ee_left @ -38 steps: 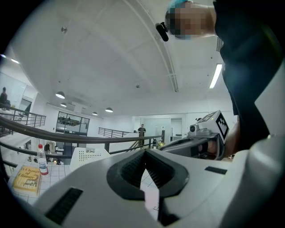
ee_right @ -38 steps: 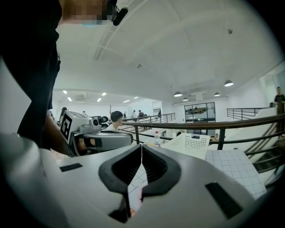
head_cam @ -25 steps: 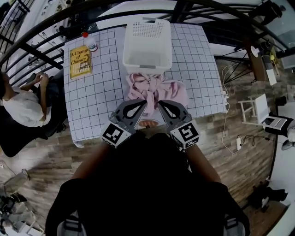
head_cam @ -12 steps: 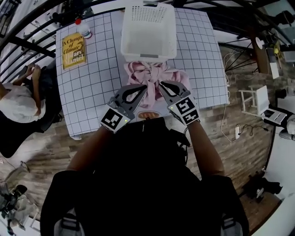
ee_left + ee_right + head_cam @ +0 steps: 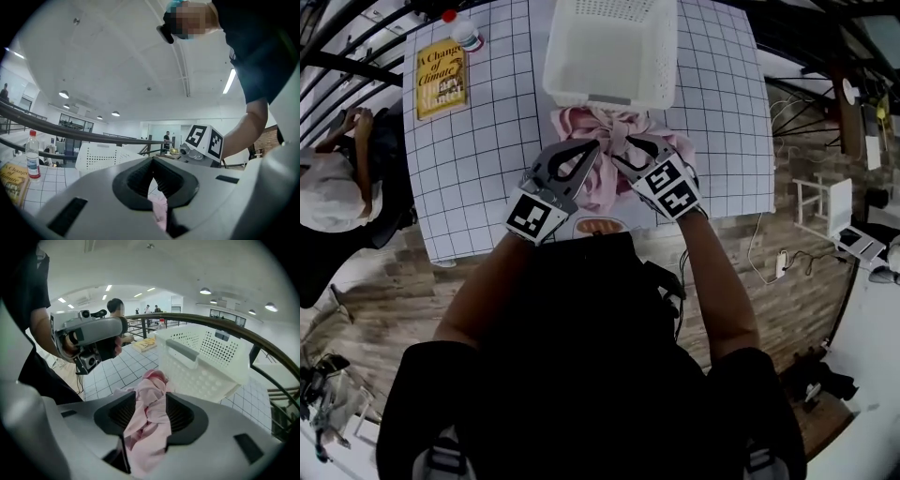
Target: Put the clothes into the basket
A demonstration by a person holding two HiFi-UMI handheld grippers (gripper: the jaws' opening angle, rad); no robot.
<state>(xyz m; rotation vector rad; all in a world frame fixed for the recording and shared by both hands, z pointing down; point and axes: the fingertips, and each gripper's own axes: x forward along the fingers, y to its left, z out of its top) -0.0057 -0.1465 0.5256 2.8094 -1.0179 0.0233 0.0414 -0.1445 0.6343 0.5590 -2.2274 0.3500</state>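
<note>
A white perforated basket (image 5: 609,56) stands empty at the table's far middle. Crumpled pink clothes (image 5: 602,127) lie on the table just in front of it. My right gripper (image 5: 636,148) tilts down over the pile. Its jaws have just been opening, and in the right gripper view (image 5: 151,401) pink cloth (image 5: 150,413) lies loose between the parted pads. My left gripper (image 5: 589,150) hovers level at the pile's left side. In the left gripper view (image 5: 152,161) its tips meet, and a strip of pink cloth (image 5: 159,208) shows below them.
The gridded tablecloth (image 5: 487,141) carries a yellow book (image 5: 441,77) and a red-capped bottle (image 5: 467,33) at its far left. A seated person (image 5: 337,187) is left of the table. Dark railings run behind. A white chair (image 5: 834,216) stands on the wooden floor at the right.
Both grippers have moved forward and down from the table's near edge onto the pink clothes. The right gripper tipped downward and its jaws parted.
</note>
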